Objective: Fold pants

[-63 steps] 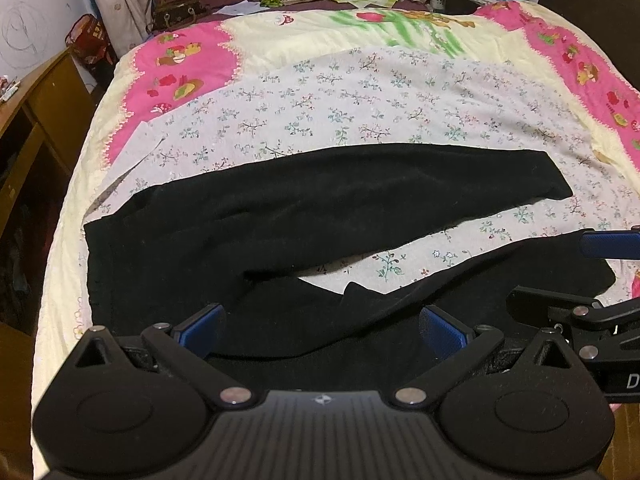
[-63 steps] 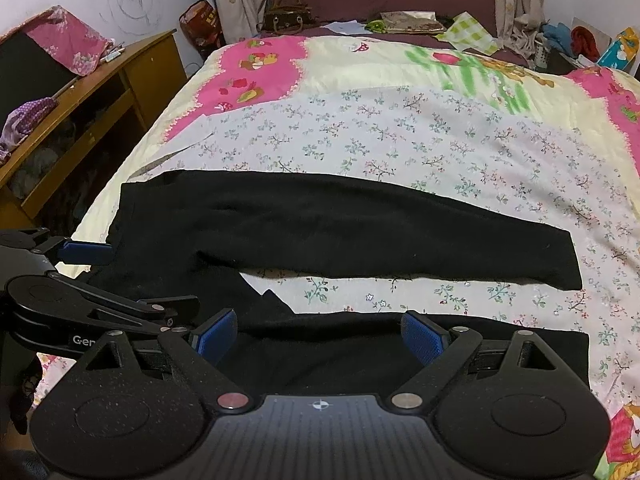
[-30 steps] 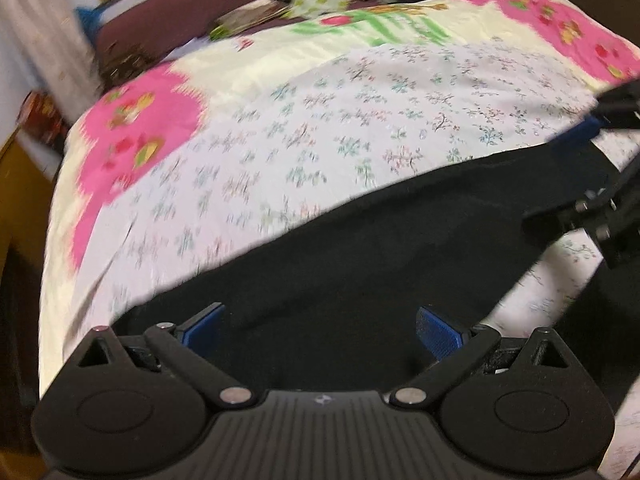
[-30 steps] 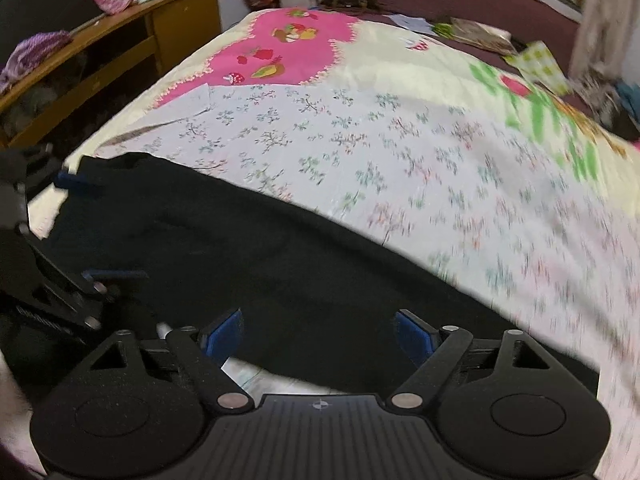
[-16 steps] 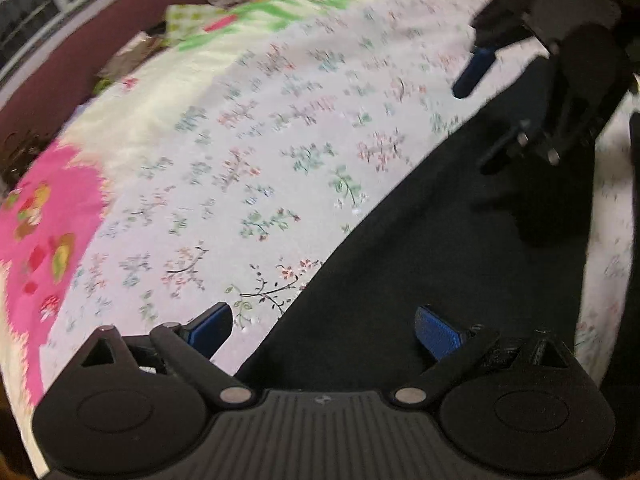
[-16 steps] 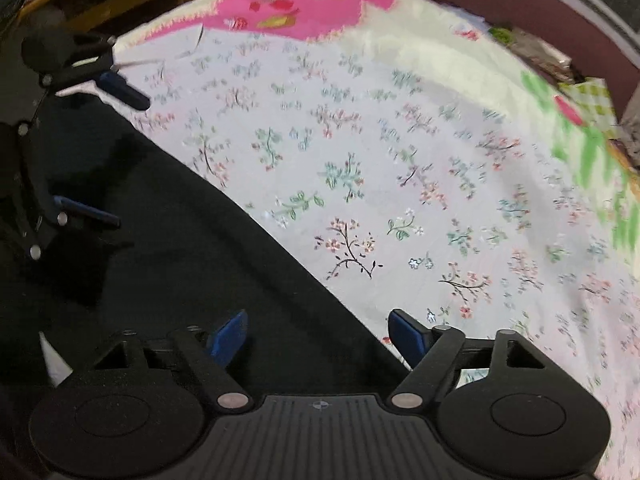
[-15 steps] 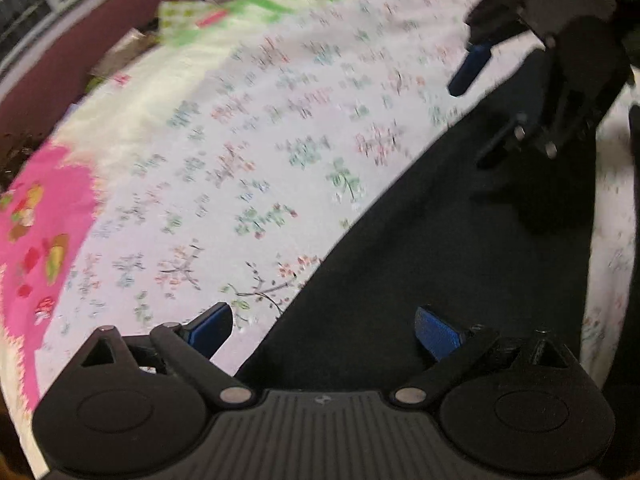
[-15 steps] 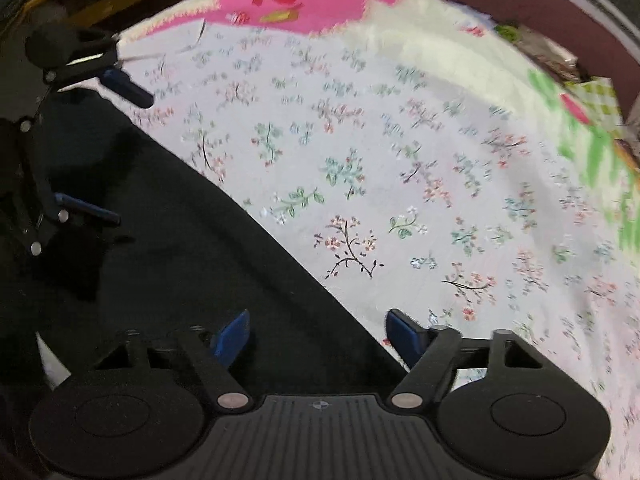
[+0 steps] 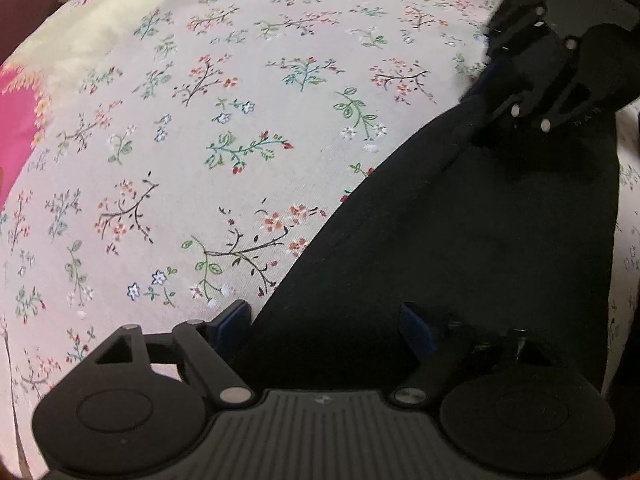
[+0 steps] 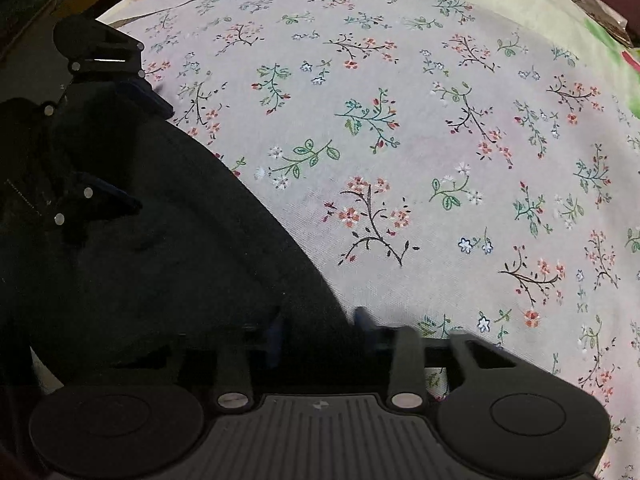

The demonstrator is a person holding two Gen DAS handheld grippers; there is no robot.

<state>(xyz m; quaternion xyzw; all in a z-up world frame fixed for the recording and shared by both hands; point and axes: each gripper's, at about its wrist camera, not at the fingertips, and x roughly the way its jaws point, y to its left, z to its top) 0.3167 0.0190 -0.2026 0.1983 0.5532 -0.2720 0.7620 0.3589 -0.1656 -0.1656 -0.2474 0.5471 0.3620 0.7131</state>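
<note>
Black pants [image 9: 460, 248] lie on a floral sheet [image 9: 240, 120], their long edge running diagonally. My left gripper [image 9: 324, 326] points down over that edge. Its jaws are closing but still wide, and the cloth lies between them without the pads pressing on it. In the right wrist view the pants [image 10: 160, 260] fill the lower left, and my right gripper [image 10: 320, 330] has its jaws closing, nearly together, with a bunched fold of the edge pinched between them. Each gripper shows in the other's view: the right gripper [image 9: 478, 100] with cloth ridged up to it, the left gripper [image 10: 140, 152] open.
The floral sheet [image 10: 440, 160] spreads beyond the pants edge in both views. A pink and pale yellow quilt [image 9: 16, 120] shows at the far left. The sheet's corner and dark floor [image 10: 36, 60] lie at the upper left of the right wrist view.
Both grippers have dropped closer to the pants' edge and tipped further down. The right jaws have gone from wide apart to pinched on the cloth. The left jaws have narrowed a little.
</note>
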